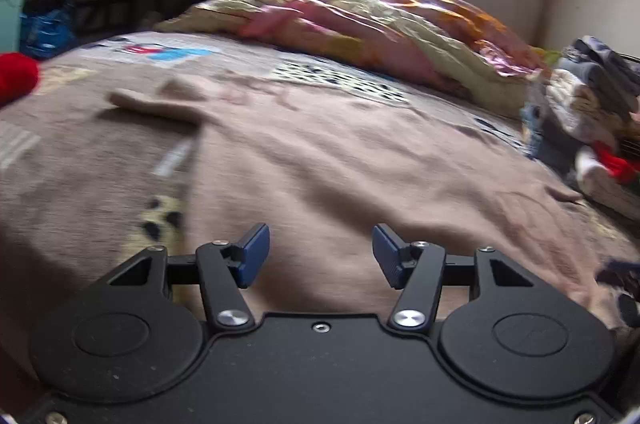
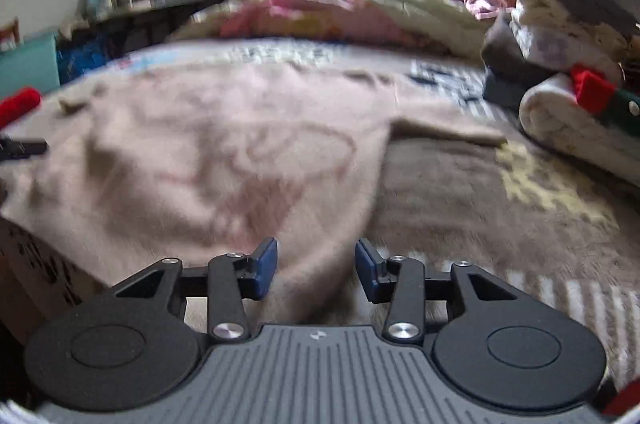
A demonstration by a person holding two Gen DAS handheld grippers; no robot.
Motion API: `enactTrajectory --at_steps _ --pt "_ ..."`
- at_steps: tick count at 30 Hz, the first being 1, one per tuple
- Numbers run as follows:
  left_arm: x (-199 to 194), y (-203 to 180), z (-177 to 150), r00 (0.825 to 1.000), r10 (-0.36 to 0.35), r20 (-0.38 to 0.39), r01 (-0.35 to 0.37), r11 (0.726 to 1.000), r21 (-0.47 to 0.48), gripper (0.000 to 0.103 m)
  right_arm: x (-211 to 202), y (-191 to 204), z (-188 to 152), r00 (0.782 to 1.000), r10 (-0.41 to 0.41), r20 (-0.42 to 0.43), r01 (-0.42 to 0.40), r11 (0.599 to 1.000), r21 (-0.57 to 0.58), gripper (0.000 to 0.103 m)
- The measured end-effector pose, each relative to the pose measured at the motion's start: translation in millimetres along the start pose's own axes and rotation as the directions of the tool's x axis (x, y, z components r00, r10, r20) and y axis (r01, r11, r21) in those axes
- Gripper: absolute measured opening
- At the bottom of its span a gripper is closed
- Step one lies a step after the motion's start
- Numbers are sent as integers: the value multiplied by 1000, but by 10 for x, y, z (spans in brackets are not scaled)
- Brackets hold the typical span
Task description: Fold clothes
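Note:
A beige sweater (image 1: pixel 320 151) with a faint pink print lies spread flat on the bed; it also shows in the right wrist view (image 2: pixel 224 151). One sleeve (image 1: pixel 160 105) sticks out to the far left, the other (image 2: pixel 448 129) to the right. My left gripper (image 1: pixel 320 252) is open and empty, hovering over the sweater's near hem. My right gripper (image 2: pixel 316 270) is open and empty over the hem's right corner. Both views are blurred by motion.
A pile of folded clothes (image 2: pixel 576 35) stands at the bed's right edge, also in the left wrist view (image 1: pixel 592 103). A crumpled floral duvet (image 1: pixel 360 19) lies at the back. A red item (image 1: pixel 16 75) sits far left. A patterned brown blanket (image 2: pixel 500 207) covers the bed.

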State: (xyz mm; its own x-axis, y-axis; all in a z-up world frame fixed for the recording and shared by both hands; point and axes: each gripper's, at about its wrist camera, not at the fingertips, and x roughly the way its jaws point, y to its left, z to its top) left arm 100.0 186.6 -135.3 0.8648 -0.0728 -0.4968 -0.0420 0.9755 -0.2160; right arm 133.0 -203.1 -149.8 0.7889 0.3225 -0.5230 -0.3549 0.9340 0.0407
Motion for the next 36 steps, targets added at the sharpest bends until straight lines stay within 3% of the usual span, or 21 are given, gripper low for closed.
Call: enactTrajectory --at_steps 2,3,5,6,10,13,19,24,30,36 --pt "165 -51 -30 995 43 -87 -39 998 48 59 14 79 21 998 29 54 -26 998 -65 46" --pt "245 -74 -61 989 82 -125 -71 993 92 63 78 143 22 999 27 43 -21 993 -113 53" --pt "245 -127 -27 989 103 -106 -90 989 116 63 291 218 -35 997 -42 -60 31 983 -181 53" --pt "213 -142 -6 993 91 -80 -82 992 100 62 324 178 -79 996 -47 -77 34 986 -161 54" --pt "194 -206 13 999 6 -35 -3 998 64 63 139 162 -75 996 -89 -29 84 988 -130 55" --pt "392 -305 -36 992 49 -120 -34 992 125 64 36 7 -105 997 -78 -16 78 997 -12 59" --pt "320 -392 126 1000 25 -9 -24 999 22 64 -43 -297 -153 1000 24 -1 -23 977 212 69" --pt "306 -670 202 999 -13 38 11 999 47 64 85 -417 -271 995 94 -21 -80 927 368 69" --pt "354 -1179 276 995 -97 -8 97 988 122 64 162 -471 -283 992 123 6 -115 910 399 68" --pt "771 -1755 573 987 -135 -89 150 970 192 64 197 -459 -286 988 154 21 -150 914 378 63"
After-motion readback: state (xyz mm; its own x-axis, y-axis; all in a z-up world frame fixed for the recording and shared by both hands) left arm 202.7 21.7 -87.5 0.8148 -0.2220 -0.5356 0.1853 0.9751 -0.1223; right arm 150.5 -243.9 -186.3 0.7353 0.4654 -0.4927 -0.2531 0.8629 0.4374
